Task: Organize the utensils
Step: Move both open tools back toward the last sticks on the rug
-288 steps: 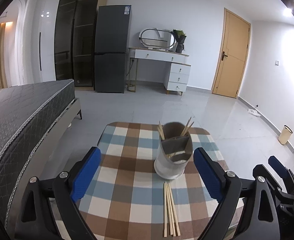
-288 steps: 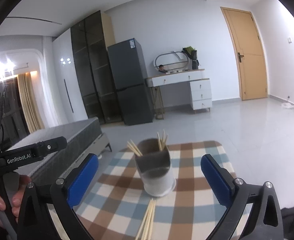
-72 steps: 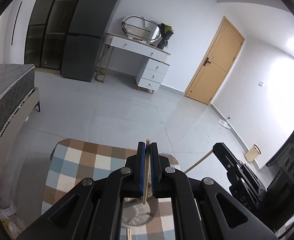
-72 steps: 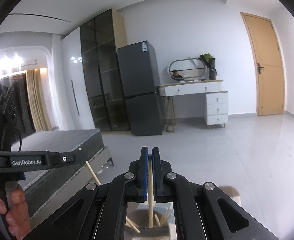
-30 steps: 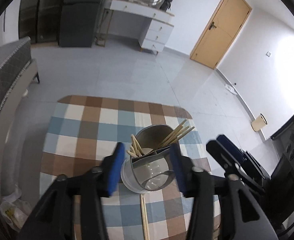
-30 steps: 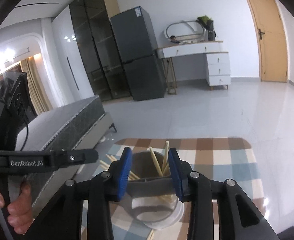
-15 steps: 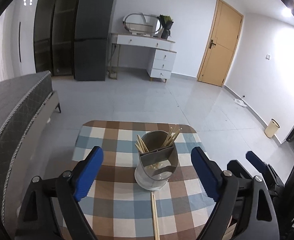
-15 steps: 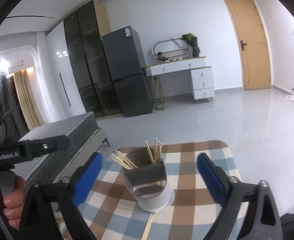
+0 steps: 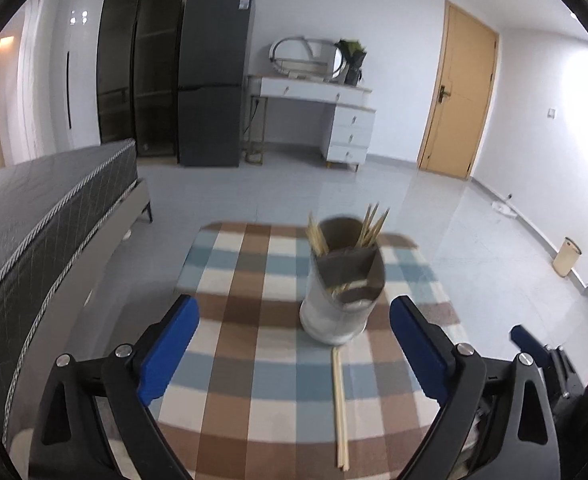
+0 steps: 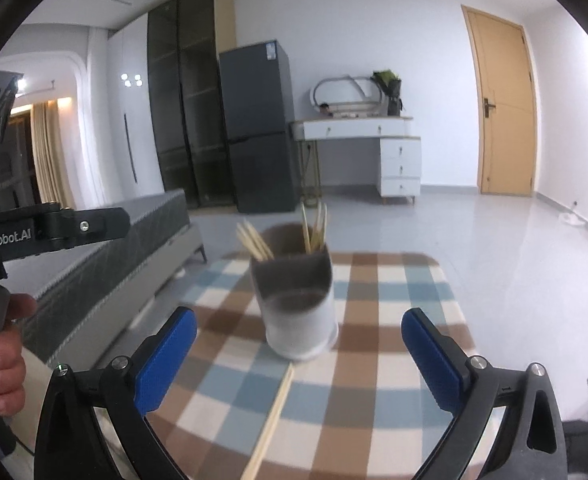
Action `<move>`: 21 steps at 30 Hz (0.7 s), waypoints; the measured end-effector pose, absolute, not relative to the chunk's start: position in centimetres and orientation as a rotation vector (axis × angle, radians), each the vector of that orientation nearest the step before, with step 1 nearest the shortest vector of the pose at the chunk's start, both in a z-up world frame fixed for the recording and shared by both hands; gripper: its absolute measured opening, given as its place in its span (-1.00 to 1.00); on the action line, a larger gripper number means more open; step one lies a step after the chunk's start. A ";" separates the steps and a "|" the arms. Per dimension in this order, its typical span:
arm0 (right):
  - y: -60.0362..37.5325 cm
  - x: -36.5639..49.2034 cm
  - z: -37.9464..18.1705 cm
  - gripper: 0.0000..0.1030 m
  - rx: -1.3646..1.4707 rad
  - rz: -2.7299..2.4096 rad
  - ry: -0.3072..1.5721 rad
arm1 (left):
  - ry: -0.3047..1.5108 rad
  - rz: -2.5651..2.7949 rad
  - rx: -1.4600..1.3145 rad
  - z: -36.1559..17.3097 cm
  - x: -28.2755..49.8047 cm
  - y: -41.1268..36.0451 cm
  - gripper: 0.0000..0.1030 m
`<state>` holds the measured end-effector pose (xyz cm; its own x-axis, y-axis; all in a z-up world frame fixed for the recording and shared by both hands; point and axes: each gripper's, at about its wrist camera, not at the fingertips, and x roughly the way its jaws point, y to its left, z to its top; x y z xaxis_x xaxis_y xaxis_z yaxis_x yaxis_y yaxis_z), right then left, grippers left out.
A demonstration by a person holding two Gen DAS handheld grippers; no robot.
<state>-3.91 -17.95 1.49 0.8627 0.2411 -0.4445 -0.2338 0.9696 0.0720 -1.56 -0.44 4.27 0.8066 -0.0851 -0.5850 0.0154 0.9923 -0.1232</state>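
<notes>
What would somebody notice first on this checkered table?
Probably the grey utensil holder standing in the middle of the checkered tablecloth, with chopsticks poking out of its top. Next, the loose chopsticks lying flat on the cloth just in front of it, between the wide-open blue jaws of both grippers.

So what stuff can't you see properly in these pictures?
- Loose chopsticks on the checked cloth: the right wrist view's bottom edge cuts their near ends; blur hides the count.
- Holder: its front wall hides the sticks' lower ends in both views.
- Right gripper: only a blue tip shows at the left wrist view's edge.
- Table under the cloth: covered.
</notes>
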 end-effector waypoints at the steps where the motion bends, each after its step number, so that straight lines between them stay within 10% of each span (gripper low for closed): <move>1: -18.1 -3.9 1.3 1.00 0.022 0.253 0.475 | 0.640 -0.044 -0.111 3.7 -1.7 -0.5 0.81; 21: -17.7 -1.0 -3.7 1.00 0.017 0.206 0.677 | 0.758 -0.040 -0.104 -3.1 1.8 -1.0 0.81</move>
